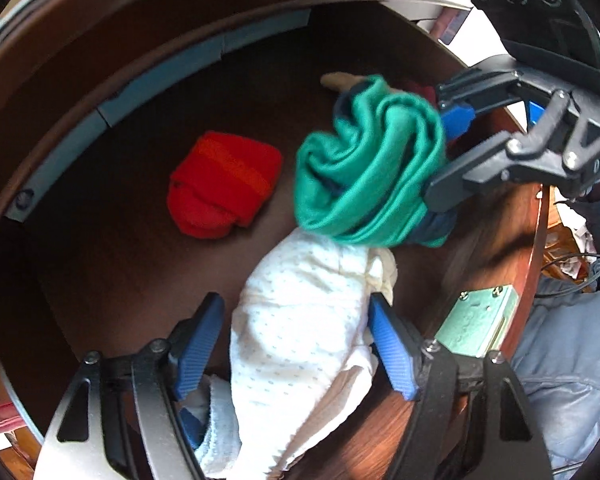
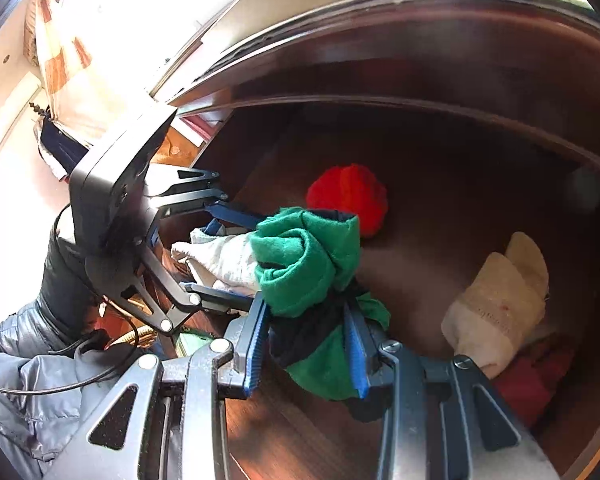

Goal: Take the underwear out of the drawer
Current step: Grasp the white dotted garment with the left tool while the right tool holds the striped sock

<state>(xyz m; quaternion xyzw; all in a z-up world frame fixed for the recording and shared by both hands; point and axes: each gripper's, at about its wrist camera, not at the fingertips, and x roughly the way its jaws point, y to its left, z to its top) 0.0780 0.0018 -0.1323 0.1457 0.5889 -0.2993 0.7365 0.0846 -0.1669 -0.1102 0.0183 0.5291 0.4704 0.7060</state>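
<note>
The dark wooden drawer is open. My right gripper is shut on a rolled green underwear with a navy band, held above the drawer floor; it also shows in the left wrist view with the right gripper behind it. My left gripper stands around a white dotted underwear; its right pad touches the cloth, its left pad stands a little apart. The white piece and left gripper show in the right wrist view. A red rolled underwear lies on the drawer floor.
A cream rolled cloth and a dark red item lie at the drawer's right side. A green metal lock plate sits on the drawer front. The person's grey jacket is beside the drawer.
</note>
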